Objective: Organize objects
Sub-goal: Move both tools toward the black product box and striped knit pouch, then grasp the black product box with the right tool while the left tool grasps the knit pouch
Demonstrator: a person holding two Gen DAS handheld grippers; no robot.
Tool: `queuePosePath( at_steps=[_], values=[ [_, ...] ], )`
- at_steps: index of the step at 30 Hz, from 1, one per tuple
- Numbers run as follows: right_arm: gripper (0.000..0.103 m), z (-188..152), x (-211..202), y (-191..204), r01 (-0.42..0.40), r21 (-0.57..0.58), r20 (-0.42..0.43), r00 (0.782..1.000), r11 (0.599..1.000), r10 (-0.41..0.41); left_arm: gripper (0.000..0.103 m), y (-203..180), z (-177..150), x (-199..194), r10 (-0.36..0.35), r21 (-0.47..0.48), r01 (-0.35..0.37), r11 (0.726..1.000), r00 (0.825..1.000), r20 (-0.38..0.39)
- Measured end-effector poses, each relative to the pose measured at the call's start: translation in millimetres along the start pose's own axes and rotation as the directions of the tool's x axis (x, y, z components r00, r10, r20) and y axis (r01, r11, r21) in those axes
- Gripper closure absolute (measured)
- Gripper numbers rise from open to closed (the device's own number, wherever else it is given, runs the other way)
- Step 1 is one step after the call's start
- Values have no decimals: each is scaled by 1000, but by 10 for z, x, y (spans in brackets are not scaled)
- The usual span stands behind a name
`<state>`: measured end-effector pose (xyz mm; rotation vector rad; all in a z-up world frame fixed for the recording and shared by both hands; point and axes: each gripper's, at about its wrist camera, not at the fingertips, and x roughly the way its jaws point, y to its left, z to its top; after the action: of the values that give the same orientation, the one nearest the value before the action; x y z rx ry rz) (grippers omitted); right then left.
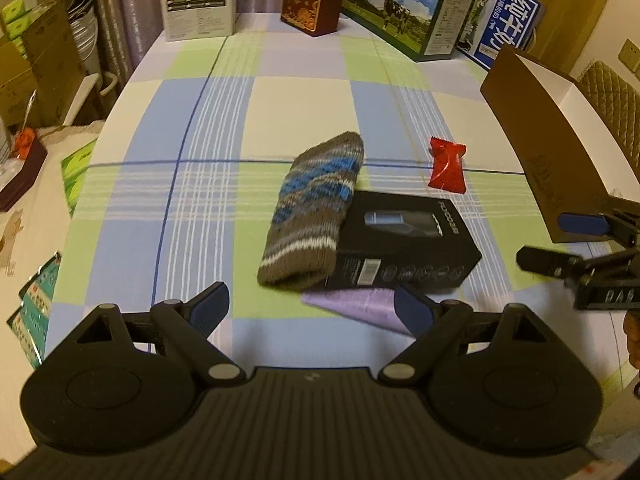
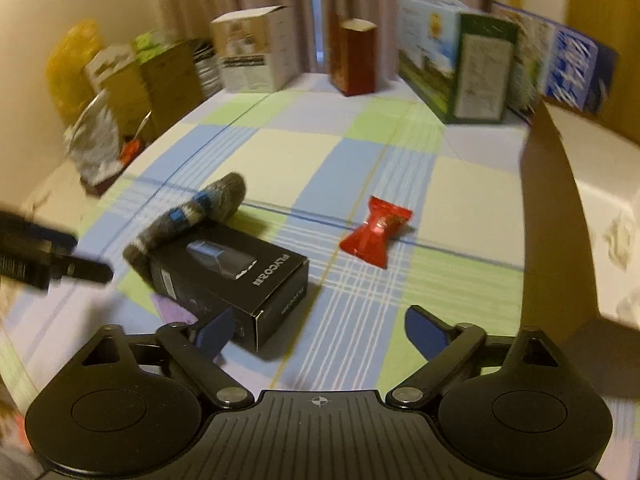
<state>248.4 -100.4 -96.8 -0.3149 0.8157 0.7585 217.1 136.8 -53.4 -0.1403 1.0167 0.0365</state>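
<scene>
black box (image 1: 404, 240) lies on the checked table (image 1: 300, 100); knitted sock (image 1: 316, 208) leans on its left edge, purple sheet (image 1: 360, 304) under it, red candy (image 1: 448, 164) beyond. left gripper (image 1: 316, 312) and right gripper (image 2: 316, 330) both spread, empty.

A knitted sock (image 1: 316, 208) in brown, grey and blue stripes lies on the checked cloth, leaning against the left edge of a flat black box (image 1: 404, 244). A lilac sheet (image 1: 360, 304) pokes out from under the box. A red wrapped candy (image 1: 448, 166) lies apart, beside an open brown carton (image 1: 536, 148).
</scene>
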Motion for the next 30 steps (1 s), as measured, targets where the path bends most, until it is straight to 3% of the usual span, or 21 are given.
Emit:
queuePosePath(
  at_steps=[4, 7, 12, 17, 20, 21, 24, 28, 30],
  values=[
    [27, -79, 106, 164, -9, -175, 17, 1000, 984, 12, 16, 37, 79, 75, -11, 6, 11, 1000, 1000, -5],
    [27, -160, 190, 325, 7, -339, 41, 999, 941, 8, 16, 106, 85, 118, -6, 0, 6, 1000, 1000, -16],
    [27, -307, 391, 601, 38, -607, 68, 998, 794, 4, 16, 267, 55, 133, 12, -34, -13, 999, 1000, -27],
    [27, -499, 685, 784, 77, -769, 77, 997, 635, -28, 16, 395, 20, 120, 32, -72, -34, 997, 999, -35],
    [31, -593, 792, 821, 119, -812, 121, 992, 572, -35, 16, 449, -17, 104, 43, -92, -46, 995, 998, -38],
    [41, -595, 811, 818, 119, -815, 122, 992, 567, -33, 16, 462, -36, 98, 46, -98, -50, 994, 998, -39],
    [46, -593, 806, 782, 133, -817, 133, 990, 560, -42, 17, 499, -90, 82, 54, -114, -59, 992, 997, -47],
    [49, -468, 619, 642, 70, -746, 83, 996, 662, -13, 17, 507, -134, 63, 56, -116, -61, 991, 997, -49],
    [50, -392, 492, 533, 32, -663, 46, 999, 748, -2, 17, 490, -134, 57, 52, -111, -56, 992, 998, -45]
  ],
)
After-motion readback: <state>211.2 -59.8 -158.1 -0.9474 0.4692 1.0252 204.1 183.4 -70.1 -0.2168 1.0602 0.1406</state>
